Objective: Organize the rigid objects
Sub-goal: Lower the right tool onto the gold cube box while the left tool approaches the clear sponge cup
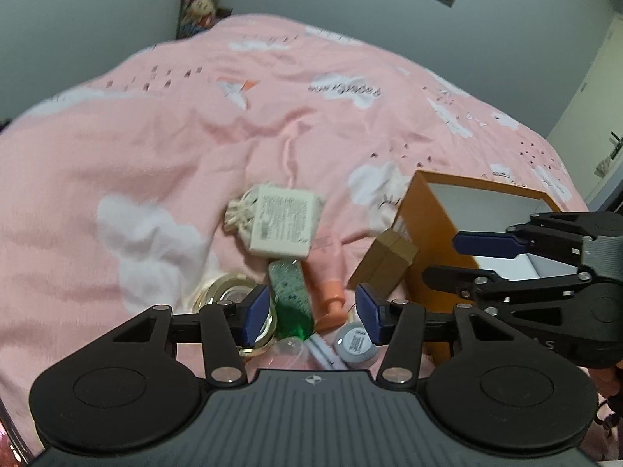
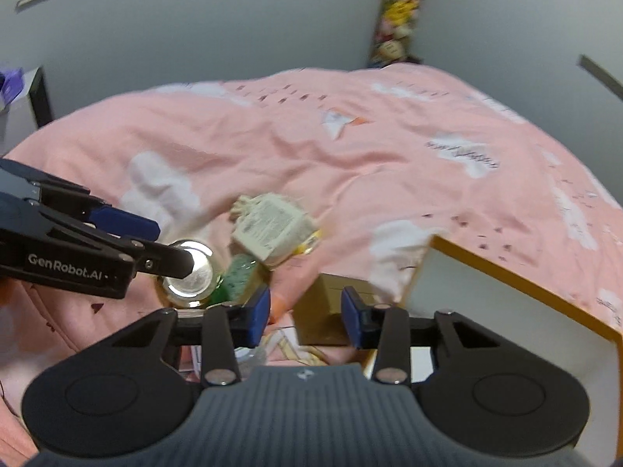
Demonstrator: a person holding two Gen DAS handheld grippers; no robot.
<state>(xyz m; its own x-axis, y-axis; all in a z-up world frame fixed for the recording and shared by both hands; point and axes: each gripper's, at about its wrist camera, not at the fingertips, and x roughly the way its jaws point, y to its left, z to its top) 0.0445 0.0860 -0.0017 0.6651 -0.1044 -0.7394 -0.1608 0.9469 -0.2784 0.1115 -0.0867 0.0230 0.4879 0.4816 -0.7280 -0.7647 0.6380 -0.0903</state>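
Blue-padded fingers [image 1: 260, 313] of the left gripper [image 1: 317, 313] fill the bottom of the left wrist view, standing apart and clamped on nothing. Under the gap lie a green bottle [image 1: 292, 292] and a peach tube [image 1: 329, 286] side by side on a pink duvet [image 1: 155, 148]. A round shiny tin [image 1: 229, 294] sits just left of the bottle and a small grey jar [image 1: 356, 344] lies by the right finger. Beyond them rests a white printed packet [image 1: 284, 225] on a drawstring pouch [image 1: 239, 214]. A small brown box [image 1: 383, 268] leans against the open orange box [image 1: 426, 218]. The right gripper [image 1: 473, 260] hangs over that box, its fingers parted and empty

From the right wrist view, the right gripper [image 2: 305, 317] has a narrower gap, pads pressing nothing. The brown box [image 2: 323, 311] lies beyond the gap, beside the orange box [image 2: 506, 278]. At left, the left gripper [image 2: 173, 245] hovers over the tin [image 2: 194, 276], fingers apart, near the green bottle [image 2: 239, 272] and the packet [image 2: 272, 229]
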